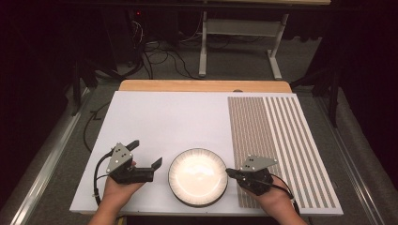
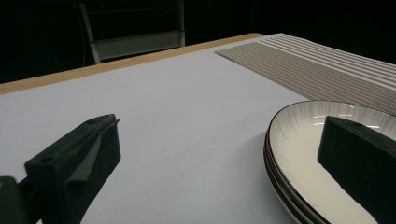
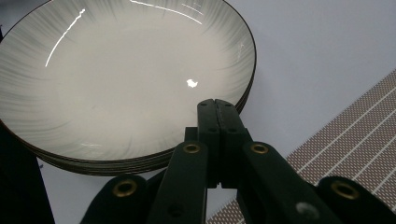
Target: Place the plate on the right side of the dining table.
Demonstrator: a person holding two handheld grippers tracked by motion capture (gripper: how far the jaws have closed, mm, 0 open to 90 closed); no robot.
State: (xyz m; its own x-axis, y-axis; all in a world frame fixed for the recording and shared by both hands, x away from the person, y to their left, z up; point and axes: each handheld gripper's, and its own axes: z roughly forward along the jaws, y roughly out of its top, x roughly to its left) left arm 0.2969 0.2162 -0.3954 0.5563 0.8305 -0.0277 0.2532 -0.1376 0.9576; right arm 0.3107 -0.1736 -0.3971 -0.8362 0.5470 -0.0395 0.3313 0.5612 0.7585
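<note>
Centrally, near the white table [image 1: 164,117] front edge: stack of round white ceramic plates with dark rims [image 1: 197,176], lying flat, opening upward, no long axis. Left gripper [image 1: 148,152] spread wide beside the stack; right gripper [image 1: 230,172] jaws pressed together, empty, tip at the rim.

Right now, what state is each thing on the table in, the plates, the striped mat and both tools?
Stack of plates: upright, nested, top plate empty, resting on the white table top.
Striped mat: lying flat on the table's right side.
Left tool: open, jaws wide apart, holding nothing.
Right tool: shut, empty, tips beside the plates' rim.
</note>
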